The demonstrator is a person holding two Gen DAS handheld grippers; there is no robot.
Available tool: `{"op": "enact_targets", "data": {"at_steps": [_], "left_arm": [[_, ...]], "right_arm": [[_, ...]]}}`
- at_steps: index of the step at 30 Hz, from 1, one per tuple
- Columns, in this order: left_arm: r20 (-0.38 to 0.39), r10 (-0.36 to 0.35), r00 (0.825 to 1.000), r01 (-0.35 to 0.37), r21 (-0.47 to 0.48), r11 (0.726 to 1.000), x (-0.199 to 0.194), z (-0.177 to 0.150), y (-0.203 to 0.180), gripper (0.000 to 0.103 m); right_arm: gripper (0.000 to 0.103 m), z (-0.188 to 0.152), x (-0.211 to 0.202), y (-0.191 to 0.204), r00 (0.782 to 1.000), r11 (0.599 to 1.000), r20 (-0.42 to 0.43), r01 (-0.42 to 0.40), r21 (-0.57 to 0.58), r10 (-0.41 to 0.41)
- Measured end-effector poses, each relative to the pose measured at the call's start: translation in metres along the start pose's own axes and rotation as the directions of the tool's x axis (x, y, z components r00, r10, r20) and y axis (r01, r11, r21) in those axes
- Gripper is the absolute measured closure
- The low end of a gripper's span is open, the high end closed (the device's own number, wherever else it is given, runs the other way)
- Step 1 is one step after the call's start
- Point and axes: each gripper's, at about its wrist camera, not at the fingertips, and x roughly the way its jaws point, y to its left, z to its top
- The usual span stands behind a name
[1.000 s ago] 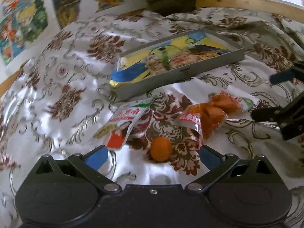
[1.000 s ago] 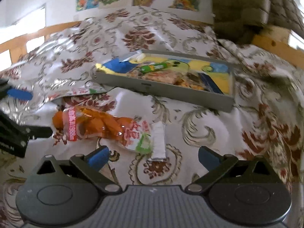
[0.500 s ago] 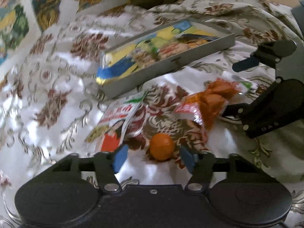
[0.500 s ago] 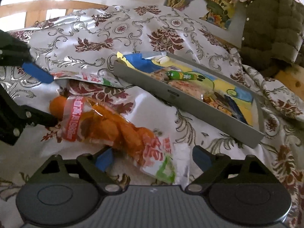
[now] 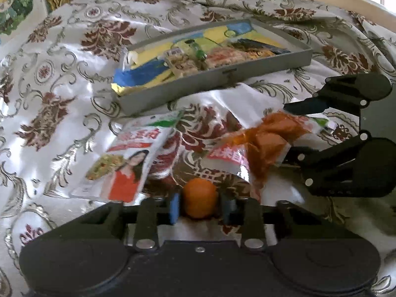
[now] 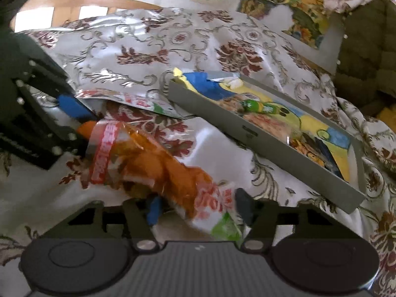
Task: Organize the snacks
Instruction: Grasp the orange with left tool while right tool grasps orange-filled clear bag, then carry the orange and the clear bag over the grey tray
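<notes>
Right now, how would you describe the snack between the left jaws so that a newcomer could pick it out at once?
Start at the grey tray on the floral cloth, then come toward the camera past the two flat packets. The small orange ball sits between the blue pads of the left gripper. It alone is round and unwrapped, unlike the orange snack bag beside it.

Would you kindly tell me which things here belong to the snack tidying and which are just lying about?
Job: orange ball snack, orange snack bag, red-and-white packet, grey tray.
Lying about: floral cloth, wall pictures, olive jacket.
</notes>
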Motion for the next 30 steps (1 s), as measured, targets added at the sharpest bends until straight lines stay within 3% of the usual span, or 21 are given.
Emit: {"op": "enact_targets", "data": {"at_steps": [3, 9, 14, 19, 26, 30], "left_arm": [[0.005, 0.006, 1.000, -0.006, -0.023, 1.000, 0.000, 0.000, 0.000, 0.070], [0.019, 0.032, 0.999, -0.030, -0.080, 0.996, -0.010, -0.006, -0.001, 0.071], [0.044, 0.065, 0.997, -0.057, -0.156, 0.986, -0.025, -0.012, -0.005, 0.071], [0.091, 0.062, 0.994, -0.040, -0.226, 0.973, -0.037, -0.014, -0.012, 0.071], [0.136, 0.058, 0.989, -0.023, -0.244, 0.970, -0.049, -0.007, -0.021, 0.071], [0.161, 0.065, 0.985, -0.029, -0.219, 0.975, -0.059, 0.016, -0.022, 0.071]], "right_arm": [[0.054, -0.001, -0.003, 0.001, 1.000, 1.000, 0.005, -0.002, -0.001, 0.002], [0.063, -0.005, -0.011, 0.002, 1.000, 1.000, 0.014, -0.003, 0.010, 0.002], [0.064, -0.009, -0.024, -0.005, 1.000, 0.996, 0.026, 0.002, 0.087, -0.004], [0.064, -0.018, -0.046, -0.014, 1.000, 0.989, 0.025, 0.011, 0.146, -0.015], [0.064, -0.012, -0.063, -0.035, 0.997, 0.970, 0.051, 0.036, 0.239, -0.050], [0.063, -0.008, -0.074, -0.042, 0.993, 0.968, 0.081, 0.062, 0.242, -0.084]]}}
